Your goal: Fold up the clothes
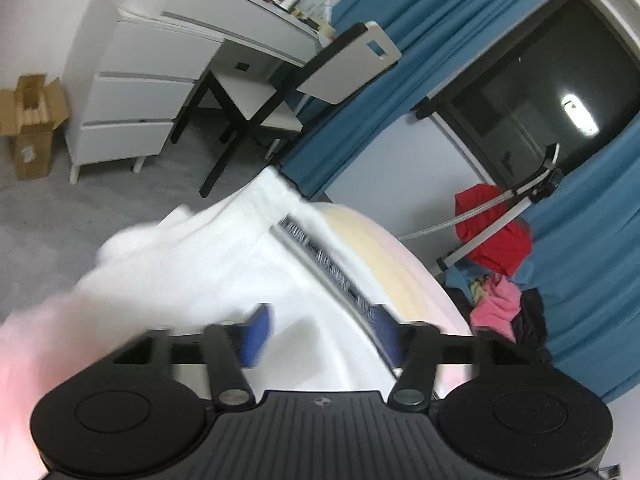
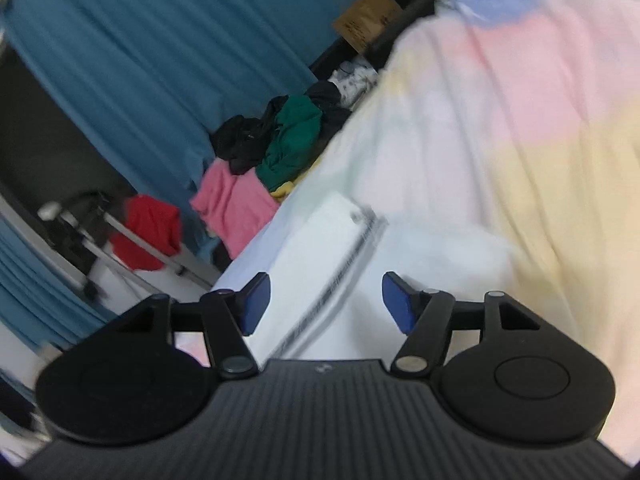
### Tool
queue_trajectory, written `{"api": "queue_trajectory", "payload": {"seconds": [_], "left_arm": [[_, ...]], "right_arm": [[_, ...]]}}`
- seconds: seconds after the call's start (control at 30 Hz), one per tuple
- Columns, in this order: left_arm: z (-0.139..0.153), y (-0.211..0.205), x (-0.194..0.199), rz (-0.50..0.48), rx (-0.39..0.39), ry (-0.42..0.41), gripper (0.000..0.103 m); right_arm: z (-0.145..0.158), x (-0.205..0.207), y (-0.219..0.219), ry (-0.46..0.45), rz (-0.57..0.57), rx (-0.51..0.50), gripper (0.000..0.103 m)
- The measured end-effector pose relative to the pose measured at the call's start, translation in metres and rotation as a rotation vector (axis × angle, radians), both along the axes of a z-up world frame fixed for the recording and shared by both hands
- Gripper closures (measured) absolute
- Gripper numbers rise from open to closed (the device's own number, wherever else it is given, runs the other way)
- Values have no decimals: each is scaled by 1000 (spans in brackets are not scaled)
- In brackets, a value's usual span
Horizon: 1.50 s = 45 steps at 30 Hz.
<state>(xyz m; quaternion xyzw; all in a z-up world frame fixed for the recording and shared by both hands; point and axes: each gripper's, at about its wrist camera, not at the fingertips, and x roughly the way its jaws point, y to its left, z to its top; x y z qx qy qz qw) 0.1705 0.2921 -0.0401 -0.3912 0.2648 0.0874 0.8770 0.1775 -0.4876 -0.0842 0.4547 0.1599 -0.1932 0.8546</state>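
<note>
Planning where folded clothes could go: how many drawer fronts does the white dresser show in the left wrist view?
3 on the white dresser: top, middle, bottom, stacked vertically. The adjoining desk may hide more.

A bedroom in a home: a bed with a pastel sheet (image 2: 520, 92), a heap of clothes (image 2: 280, 140) beside it, blue curtains (image 1: 440, 12) over a dark window (image 1: 532, 80), and a white desk (image 1: 168, 40) with drawers and a chair (image 1: 280, 92).

White garment (image 1: 224, 264) with dark printed stripe; pastel pink-yellow bedsheet (image 2: 520, 120); blue curtains (image 2: 160, 60).
</note>
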Motion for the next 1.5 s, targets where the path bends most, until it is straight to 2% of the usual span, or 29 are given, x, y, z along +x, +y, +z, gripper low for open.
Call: {"api": "queue_trajectory", "payload": {"seconds": [0.03,0.1,0.2,0.27,0.33,0.37,0.4,0.5,0.57,0.6,0.63,0.67,0.73,0.77,0.8,0.83,0.97,1.07,1.17,1.23,1.33,1.5], "left_arm": [[-3,1,-14,14,-19,2,17],[-10,2,-40,33,-75,16,17],[-21,8,-55,25,-184,87,16],[-30,13,-59,22,-222,122,16],[-38,13,-56,34,-226,150,16],[-45,12,-51,33,-255,164,16],[-55,11,-44,32,-293,182,17],[-74,8,-28,67,-323,197,18],[-77,10,-22,94,-298,136,19],[-79,10,-20,110,-284,103,24],[-81,12,-18,130,-268,81,34],[-84,13,-17,153,-256,69,48],[-91,17,-15,195,-257,47,71],[-94,19,-14,212,-265,36,78],[-95,20,-14,219,-273,23,85],[-96,22,-14,227,-281,11,88],[-77,26,-22,211,-251,-48,91],[-59,30,-32,169,-214,-115,92],[-46,34,-47,137,-233,-157,93],[-38,38,-60,128,-268,-175,93],[-32,53,-85,137,-383,-191,93],[-32,77,-131,145,-445,-133,93]], "right_arm": [[-6,-13,3,1,4,35,38],[-19,-33,9,-6,22,104,38],[-38,-48,19,-29,73,189,38],[-52,-50,25,-40,109,234,38],[-66,-45,29,-53,110,266,38],[-74,-41,30,-58,104,284,38],[-80,-33,32,-60,103,292,40],[-89,-10,35,-74,95,260,38],[-88,6,33,-89,72,220,37],[-87,13,30,-95,58,201,38],[-85,21,27,-101,44,182,38],[-84,27,24,-110,30,162,40],[-86,34,16,-127,-5,130,57],[-90,36,12,-132,-28,131,74],[-95,37,8,-145,-42,146,81],[-100,36,4,-161,-52,167,83],[-91,37,10,-166,-56,128,87],[-83,24,12,-200,-85,203,88],[-72,-2,18,-222,-89,233,89],[-62,-19,22,-206,-78,233,89],[-44,-43,21,-154,-51,244,89],[-28,-81,18,-77,-45,325,89]]}}
